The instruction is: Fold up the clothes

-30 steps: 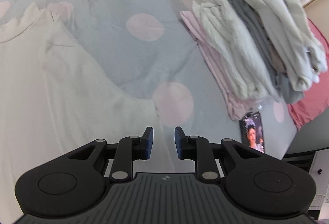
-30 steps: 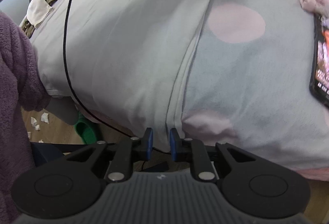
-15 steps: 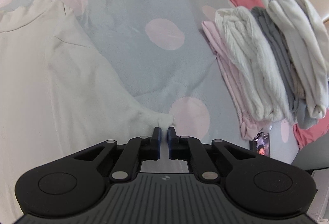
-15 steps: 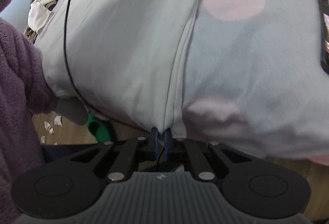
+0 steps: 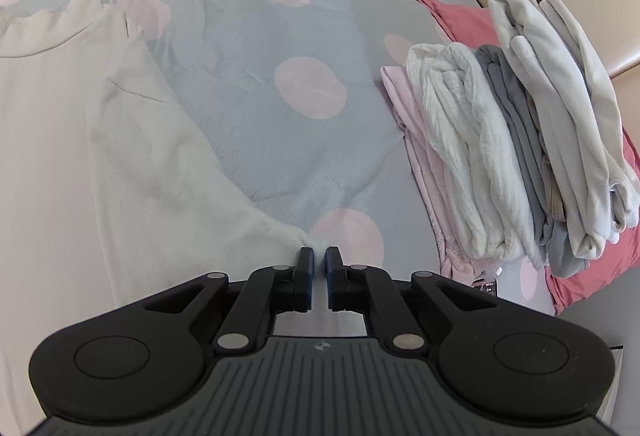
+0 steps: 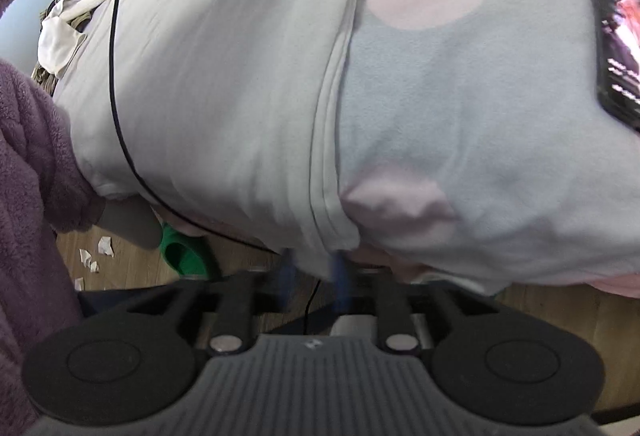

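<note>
Two grippers at cream shirt (image 5: 120,164) spread on bed (image 5: 248,48). Left gripper (image 5: 319,265) fingers pinched on sleeve tip, 6 o'clock. Right gripper (image 6: 314,268) fingers just been opening, blurred, hem corner between them, not pressed. Step: gripping corners. Next: right must re-close on hem before lifting fold.

Bare bedspread (image 5: 248,84) lies open ahead (folded stack (image 5: 512,140) blocks the right side).

The left claw (image 5: 318,256) angles steeply down, jaws pinched nearly together. The right claw (image 6: 314,268), likewise tilted down, has just been opening, jaws blurred.
</note>
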Tool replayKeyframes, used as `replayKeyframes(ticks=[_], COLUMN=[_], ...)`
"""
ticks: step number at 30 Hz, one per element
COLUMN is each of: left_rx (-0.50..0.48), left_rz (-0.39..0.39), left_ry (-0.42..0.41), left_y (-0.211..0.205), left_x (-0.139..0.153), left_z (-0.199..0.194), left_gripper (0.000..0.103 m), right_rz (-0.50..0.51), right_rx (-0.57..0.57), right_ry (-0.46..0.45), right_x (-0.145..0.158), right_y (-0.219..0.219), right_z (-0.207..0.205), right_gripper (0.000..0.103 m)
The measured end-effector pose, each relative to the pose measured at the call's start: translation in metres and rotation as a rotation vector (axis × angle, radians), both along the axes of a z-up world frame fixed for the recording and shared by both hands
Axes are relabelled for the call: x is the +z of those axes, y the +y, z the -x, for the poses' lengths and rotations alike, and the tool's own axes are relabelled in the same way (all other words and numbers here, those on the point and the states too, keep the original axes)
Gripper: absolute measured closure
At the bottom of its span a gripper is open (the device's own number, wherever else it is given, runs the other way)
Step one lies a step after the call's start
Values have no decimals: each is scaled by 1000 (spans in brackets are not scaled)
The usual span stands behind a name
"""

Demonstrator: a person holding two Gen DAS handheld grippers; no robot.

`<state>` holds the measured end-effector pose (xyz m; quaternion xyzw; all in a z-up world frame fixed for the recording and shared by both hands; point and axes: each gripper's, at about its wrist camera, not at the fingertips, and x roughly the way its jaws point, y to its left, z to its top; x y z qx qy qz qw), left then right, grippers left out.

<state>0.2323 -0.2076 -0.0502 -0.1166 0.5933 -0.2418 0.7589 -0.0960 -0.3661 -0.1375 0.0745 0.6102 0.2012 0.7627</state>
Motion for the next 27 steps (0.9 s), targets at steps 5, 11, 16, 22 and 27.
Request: replayKeyframes(ticks=[5, 11, 16, 22, 27], left_rx=[-6, 4, 9, 12, 29], left_rz=[0, 4, 4, 20, 40], left_ry=[-5, -4, -5, -16, -15], left_y=[-2, 3, 3, 8, 12], left_x=[2, 3, 5, 13, 17], left_z=[0, 4, 6, 9, 8], left_gripper=[99, 99, 99, 99, 99], right_rz=[-1, -30, 1, 26, 39], right_rx=[-12, -25, 1, 23, -18], right_ry=[36, 9, 18, 71, 74], right_x=[-17, -17, -13, 10, 26], right_y=[3, 7, 9, 9, -10], right_z=[-5, -4, -3, 5, 12], right_gripper=[84, 85, 102, 102, 102])
